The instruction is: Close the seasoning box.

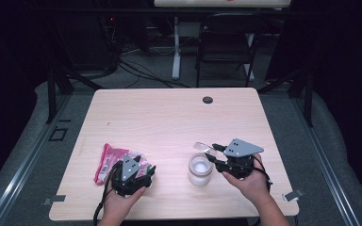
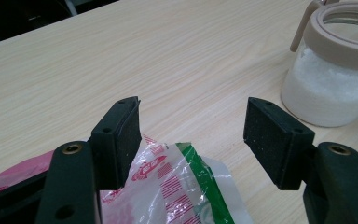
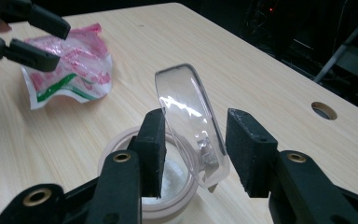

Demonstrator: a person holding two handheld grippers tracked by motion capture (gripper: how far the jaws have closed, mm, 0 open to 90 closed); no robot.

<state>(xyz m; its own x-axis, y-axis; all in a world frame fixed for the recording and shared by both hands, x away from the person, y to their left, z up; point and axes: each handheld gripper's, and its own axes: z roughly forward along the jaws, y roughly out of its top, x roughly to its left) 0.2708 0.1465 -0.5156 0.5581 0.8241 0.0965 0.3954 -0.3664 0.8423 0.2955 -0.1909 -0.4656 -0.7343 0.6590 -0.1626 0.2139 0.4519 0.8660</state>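
A red, white and green plastic bag [image 1: 108,160] lies flat near the table's front left. My left gripper [image 1: 141,168] hovers open over its right end; in the left gripper view the bag [image 2: 177,186] sits below and between the spread pads of that gripper [image 2: 191,121], unpinched. A jar [image 1: 200,170] of white powder stands at the front right, its clear hinged lid [image 1: 201,147] flipped up. In the right gripper view my right gripper [image 3: 193,135] straddles the upright lid [image 3: 186,102] above the jar's rim [image 3: 170,205]; the left pad is at the lid, the right pad stands off. The left gripper [image 3: 63,45] hangs over the bag [image 3: 74,65].
The wooden table [image 1: 169,117] has a round cable hole [image 1: 208,100] near its far edge. A dark folding chair [image 1: 226,42] and a white desk leg stand behind it. Black frame legs flank the table.
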